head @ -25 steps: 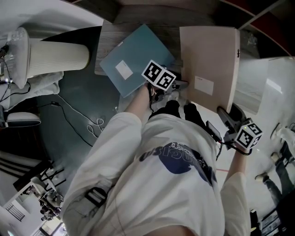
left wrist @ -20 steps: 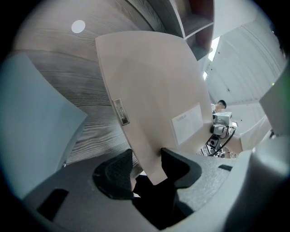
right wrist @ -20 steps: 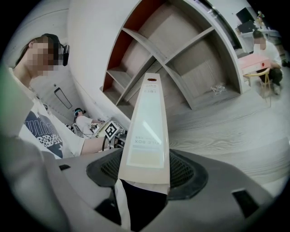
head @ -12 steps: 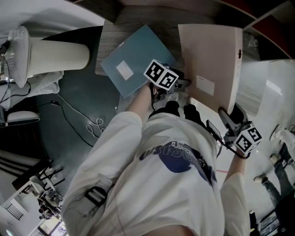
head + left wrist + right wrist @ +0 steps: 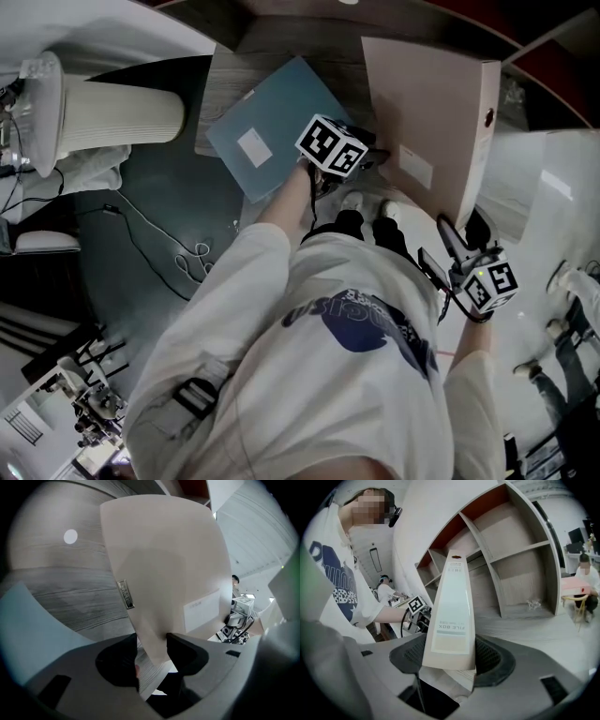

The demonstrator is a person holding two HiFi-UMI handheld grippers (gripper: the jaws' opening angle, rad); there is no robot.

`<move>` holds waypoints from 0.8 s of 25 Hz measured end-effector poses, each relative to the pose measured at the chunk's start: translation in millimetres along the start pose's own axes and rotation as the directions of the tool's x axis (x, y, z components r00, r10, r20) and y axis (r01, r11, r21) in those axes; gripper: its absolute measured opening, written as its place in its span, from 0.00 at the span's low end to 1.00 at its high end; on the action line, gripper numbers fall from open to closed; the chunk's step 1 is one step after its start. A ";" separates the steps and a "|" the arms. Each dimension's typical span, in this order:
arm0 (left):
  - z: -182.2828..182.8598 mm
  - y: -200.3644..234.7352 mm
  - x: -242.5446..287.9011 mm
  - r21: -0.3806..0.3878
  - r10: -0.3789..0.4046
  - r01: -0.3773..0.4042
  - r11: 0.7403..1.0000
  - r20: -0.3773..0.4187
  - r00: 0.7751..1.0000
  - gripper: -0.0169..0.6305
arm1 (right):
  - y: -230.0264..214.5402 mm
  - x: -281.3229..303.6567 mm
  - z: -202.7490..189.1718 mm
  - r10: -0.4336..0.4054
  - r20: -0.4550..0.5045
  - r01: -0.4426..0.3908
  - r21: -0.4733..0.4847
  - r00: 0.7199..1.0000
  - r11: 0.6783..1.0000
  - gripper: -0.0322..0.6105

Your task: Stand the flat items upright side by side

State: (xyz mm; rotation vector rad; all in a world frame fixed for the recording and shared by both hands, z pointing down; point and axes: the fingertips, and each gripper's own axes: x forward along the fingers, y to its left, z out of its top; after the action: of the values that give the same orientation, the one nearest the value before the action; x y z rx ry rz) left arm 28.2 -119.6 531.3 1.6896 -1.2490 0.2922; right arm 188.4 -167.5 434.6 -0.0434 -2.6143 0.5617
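The blue file lies flat on the worktop, left of the left gripper. That gripper's fingers clamp the beige file box by its lower edge. The right gripper pinches the box's spine. Raising the box seems the step in hand. Next it likely needs setting on its edge and steadying before either grip loosens.
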 end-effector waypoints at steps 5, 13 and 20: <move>14.6 10.4 -6.0 0.075 0.090 -0.093 0.993 0.042 0.995 0.33 | -2.0 11.8 -2.4 -0.049 0.015 0.050 -0.059 0.999 0.997 0.50; 21.1 21.7 -9.5 0.152 0.187 -0.196 0.969 0.072 0.980 0.30 | -1.4 27.7 -16.8 -0.167 -0.008 0.161 -0.242 0.986 0.957 0.50; 27.0 25.8 -12.3 0.304 0.261 -0.269 0.914 0.070 0.963 0.30 | 0.8 35.9 -29.1 -0.226 0.008 0.220 -0.253 0.974 0.942 0.50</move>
State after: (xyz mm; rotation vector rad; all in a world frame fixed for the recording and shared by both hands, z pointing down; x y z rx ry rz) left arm -7.7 -133.8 524.0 1.7880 -1.5178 0.6616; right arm 169.4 -151.2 473.4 0.1639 -2.6081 0.1460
